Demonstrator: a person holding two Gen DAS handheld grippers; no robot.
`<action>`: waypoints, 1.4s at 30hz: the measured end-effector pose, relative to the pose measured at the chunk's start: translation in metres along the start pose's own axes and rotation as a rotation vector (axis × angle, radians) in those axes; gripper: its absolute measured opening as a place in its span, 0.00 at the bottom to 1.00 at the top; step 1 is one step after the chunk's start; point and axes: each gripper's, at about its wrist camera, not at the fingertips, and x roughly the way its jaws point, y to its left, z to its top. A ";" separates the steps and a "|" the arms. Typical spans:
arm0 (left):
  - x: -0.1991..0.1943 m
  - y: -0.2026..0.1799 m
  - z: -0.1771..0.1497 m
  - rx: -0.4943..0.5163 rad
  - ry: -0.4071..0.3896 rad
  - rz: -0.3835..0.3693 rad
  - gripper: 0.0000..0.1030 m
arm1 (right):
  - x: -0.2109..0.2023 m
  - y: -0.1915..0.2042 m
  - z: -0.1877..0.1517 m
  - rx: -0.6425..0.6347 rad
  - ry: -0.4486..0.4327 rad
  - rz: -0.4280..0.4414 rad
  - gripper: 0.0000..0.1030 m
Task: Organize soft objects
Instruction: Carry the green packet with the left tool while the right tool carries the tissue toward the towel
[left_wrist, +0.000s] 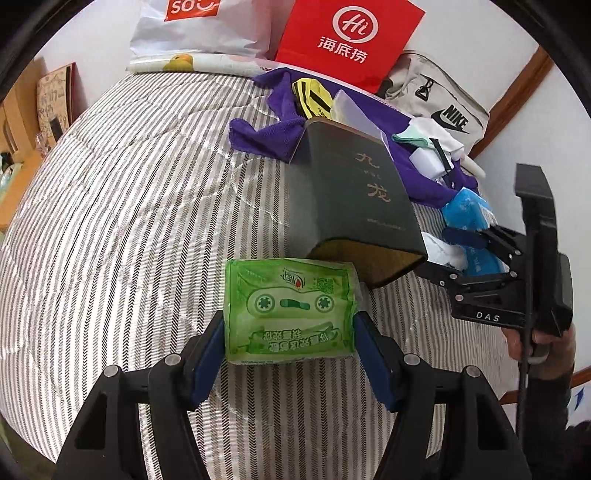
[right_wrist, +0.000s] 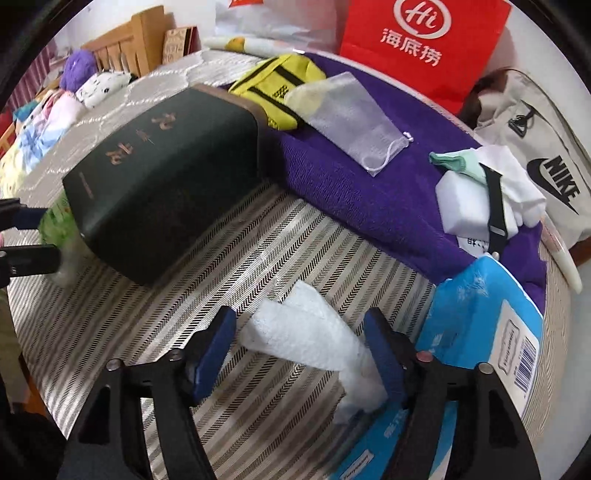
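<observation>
My left gripper is shut on a green tissue pack, its blue pads pressing both short sides just above the striped bed cover. The pack's far edge lies against a dark green box. In the right wrist view my right gripper stands open over a crumpled white tissue. The tissue lies between the pads, with a gap on the left side. It trails back under the right pad towards a blue tissue pack. The left wrist view shows the right gripper beside that blue pack.
A purple towel behind the box carries a yellow pouch, a mesh bag, a white block and a black strap. A red paper bag and a Nike bag stand at the wall. Soft toys lie far left.
</observation>
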 end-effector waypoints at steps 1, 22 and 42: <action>0.000 0.000 0.000 0.002 0.001 0.002 0.64 | 0.002 0.001 0.000 -0.014 0.006 -0.003 0.74; -0.014 0.009 -0.015 -0.026 -0.008 -0.025 0.64 | -0.030 -0.006 -0.018 0.075 -0.033 0.149 0.07; -0.021 -0.034 -0.045 0.063 -0.037 0.000 0.63 | -0.098 -0.002 -0.141 0.326 -0.154 0.126 0.07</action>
